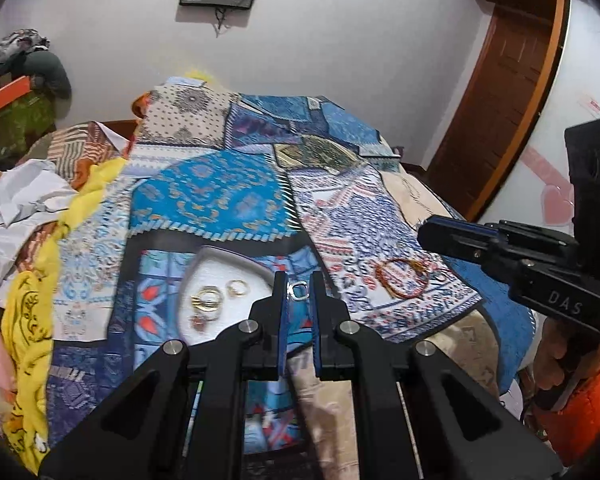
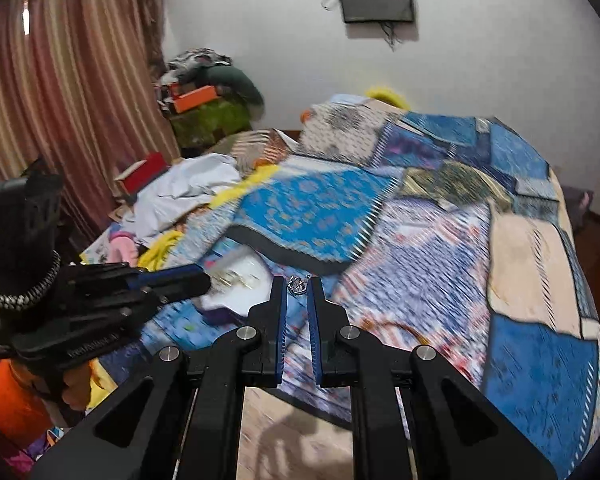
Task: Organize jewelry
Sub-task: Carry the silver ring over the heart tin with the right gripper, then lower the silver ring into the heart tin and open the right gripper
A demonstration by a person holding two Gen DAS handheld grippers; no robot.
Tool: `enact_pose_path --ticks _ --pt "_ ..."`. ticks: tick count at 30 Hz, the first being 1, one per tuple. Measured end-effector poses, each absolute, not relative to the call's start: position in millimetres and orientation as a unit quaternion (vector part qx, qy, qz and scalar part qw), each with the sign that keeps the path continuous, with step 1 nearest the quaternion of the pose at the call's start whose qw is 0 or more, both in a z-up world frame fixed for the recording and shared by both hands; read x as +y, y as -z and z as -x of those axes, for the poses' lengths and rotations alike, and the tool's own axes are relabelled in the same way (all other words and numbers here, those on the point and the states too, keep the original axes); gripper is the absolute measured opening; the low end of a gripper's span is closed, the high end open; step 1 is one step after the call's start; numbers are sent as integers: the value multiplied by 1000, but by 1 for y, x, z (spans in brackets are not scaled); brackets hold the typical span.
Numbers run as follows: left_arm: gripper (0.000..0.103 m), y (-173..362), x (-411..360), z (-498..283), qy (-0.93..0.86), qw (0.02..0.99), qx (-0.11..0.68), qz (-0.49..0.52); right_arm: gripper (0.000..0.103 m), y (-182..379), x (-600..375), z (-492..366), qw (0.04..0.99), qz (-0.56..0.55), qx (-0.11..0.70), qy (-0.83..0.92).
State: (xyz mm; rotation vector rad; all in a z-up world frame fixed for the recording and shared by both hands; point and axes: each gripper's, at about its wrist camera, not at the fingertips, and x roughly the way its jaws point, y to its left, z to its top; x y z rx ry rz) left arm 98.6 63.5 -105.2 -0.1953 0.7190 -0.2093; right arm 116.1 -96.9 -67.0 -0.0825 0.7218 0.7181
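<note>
- Left gripper (image 1: 299,289) clenched on a small silver ring (image 1: 298,290), pinched at the fingertips above the white tray's (image 1: 236,268) right edge.
- Right gripper (image 2: 299,285) clenched on a small silver trinket (image 2: 298,284); too blurred to identify.
- Tray holds gold rings (image 1: 207,299) and another gold ring (image 1: 237,287).
- Red bead bracelet (image 1: 404,278) lies right of tray on the patchwork bedspread (image 1: 228,196).

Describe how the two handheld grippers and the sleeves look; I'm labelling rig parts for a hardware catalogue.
Both grippers are matte black plastic with blue pads lining the inner faces of the jaws and round silver pivot bolts. The right gripper has white "DAS" lettering on its body. The left gripper carries a black-and-white braided cord around its camera mount and faint white lettering. Each handle emerges from an orange sleeve.
</note>
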Motion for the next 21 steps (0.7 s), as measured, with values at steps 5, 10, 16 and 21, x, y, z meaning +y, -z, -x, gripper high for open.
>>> enact_pose_path --ticks 5,10,16,21 --pt "8 105 87 -95 80 929 347 98 9 64 -65 -118 864 43 337 -371" --pt "8 111 103 -96 72 927 354 105 9 71 -36 -124 854 50 341 -390" --pt "8 128 106 -104 78 920 367 109 9 90 -19 -131 842 57 364 -395" --pt "8 140 105 -112 86 914 379 114 9 103 -16 -138 836 60 382 -390"
